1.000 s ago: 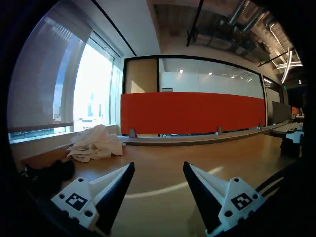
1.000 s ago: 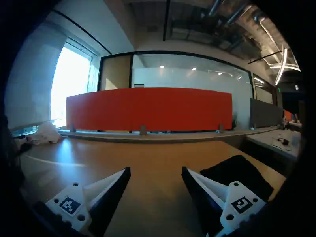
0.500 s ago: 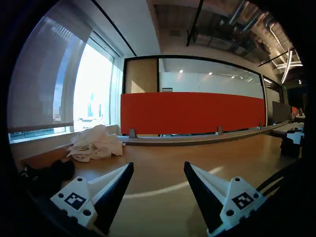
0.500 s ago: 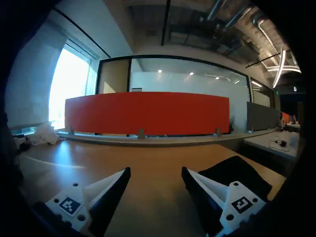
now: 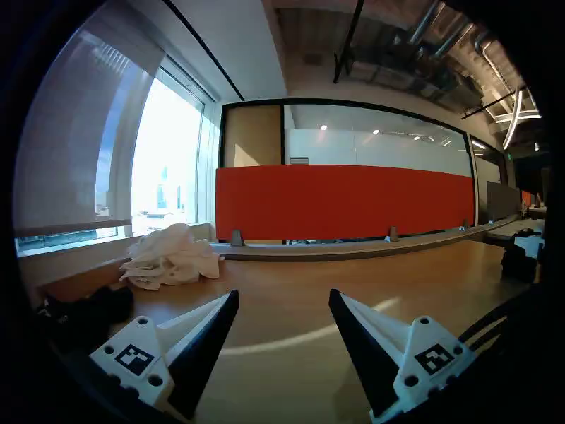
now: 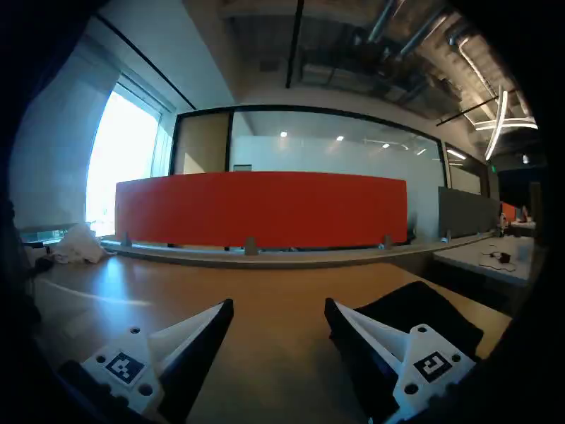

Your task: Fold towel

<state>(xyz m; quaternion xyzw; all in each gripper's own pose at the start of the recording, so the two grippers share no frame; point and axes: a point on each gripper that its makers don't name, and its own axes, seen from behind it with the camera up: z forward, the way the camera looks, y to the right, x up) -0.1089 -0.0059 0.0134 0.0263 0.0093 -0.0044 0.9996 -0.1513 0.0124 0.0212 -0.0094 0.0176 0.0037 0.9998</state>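
Observation:
A crumpled white towel [image 5: 169, 257] lies in a heap at the far left of the wooden table [image 5: 296, 304], close to the window. The right gripper view has the same white towel [image 6: 76, 244] small at its far left. My left gripper [image 5: 282, 311] hovers low over the table, open, with nothing between its fingers and the towel well ahead to its left. My right gripper [image 6: 277, 316] is open too and holds nothing. A dark folded cloth [image 6: 424, 314] lies on the table just beyond its right finger [image 6: 367, 339].
A red divider panel [image 5: 342, 201] runs along the table's far edge. Dark objects [image 5: 88, 311] sit at the table's left, near the left gripper. The other gripper [image 5: 521, 258] shows at the far right. A second desk [image 6: 494, 258] stands to the right.
The right gripper view has tilted down a little, so the red divider sits lower in it. The left gripper has barely moved. Both grippers have stayed open.

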